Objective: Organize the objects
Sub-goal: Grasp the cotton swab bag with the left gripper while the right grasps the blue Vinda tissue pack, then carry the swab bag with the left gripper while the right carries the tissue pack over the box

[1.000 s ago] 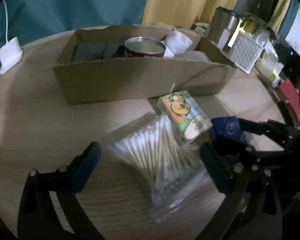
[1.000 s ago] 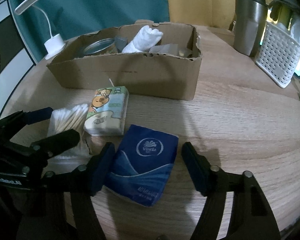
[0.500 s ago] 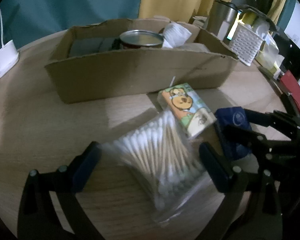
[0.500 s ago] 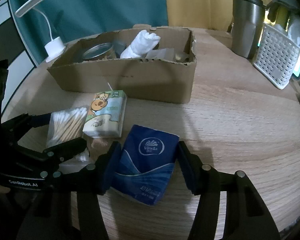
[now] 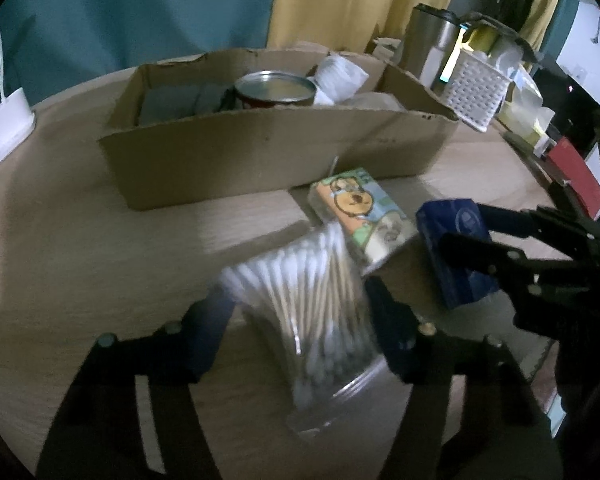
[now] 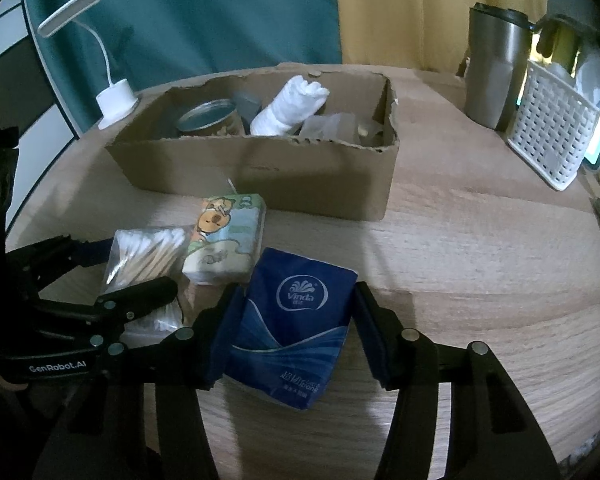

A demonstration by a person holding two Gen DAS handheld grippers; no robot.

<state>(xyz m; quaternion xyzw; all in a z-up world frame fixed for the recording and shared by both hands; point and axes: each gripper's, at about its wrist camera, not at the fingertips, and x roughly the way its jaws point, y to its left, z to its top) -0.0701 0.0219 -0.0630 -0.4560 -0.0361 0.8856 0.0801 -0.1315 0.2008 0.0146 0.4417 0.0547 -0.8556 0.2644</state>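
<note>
My left gripper [image 5: 300,316] is shut on a clear bag of cotton swabs [image 5: 312,296], which looks squeezed and blurred; the bag also shows in the right wrist view [image 6: 144,256]. My right gripper [image 6: 290,328] is shut on a blue Vinda tissue pack [image 6: 296,320], also in the left wrist view [image 5: 456,252]. A cartoon-bear tissue pack [image 6: 224,244] lies on the table between them. A cardboard box [image 6: 260,172] behind holds a tin can [image 6: 208,120], a rolled white cloth [image 6: 288,106] and other items.
A round wooden table [image 6: 480,260] carries everything. A steel tumbler [image 6: 494,68] and a white perforated basket [image 6: 548,136] stand at the back right. A small white lamp [image 6: 114,100] stands at the back left. A red item [image 5: 576,176] lies at the right edge.
Both grippers closed: the left one's fingers came in around the cotton swab bag and squeezed it, the right one's closed onto the blue tissue pack. Both moved slightly forward.
</note>
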